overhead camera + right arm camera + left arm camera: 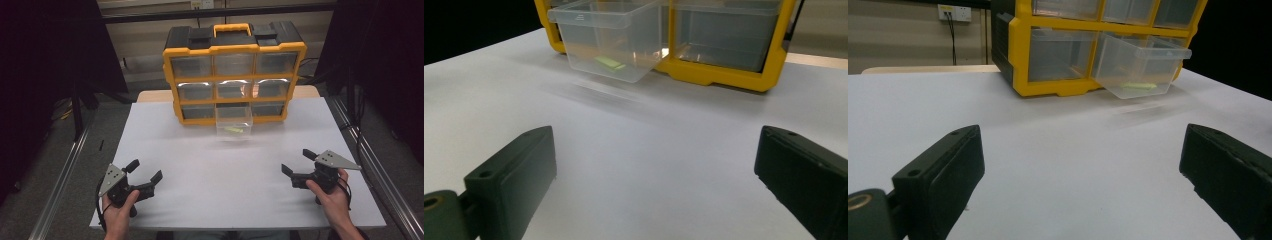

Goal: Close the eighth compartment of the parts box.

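Drawer (234, 122) is seen pulled out at upper centre of the high view, green piece (231, 129) inside. Left gripper (147, 177) and right gripper (295, 163) are held wide open, empty, roughly equidistant below it.

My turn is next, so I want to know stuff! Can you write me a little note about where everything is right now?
Left gripper: open, holding nothing, resting near the table's front left.
Right gripper: open, holding nothing, near the front right.
Yellow drawer organizer stands at the table's far side. Its bottom middle clear drawer is pulled out, with a small yellow-green piece lying inside.
Done: drawer is open.
Left, probably: take the piece out or push the drawer shut.
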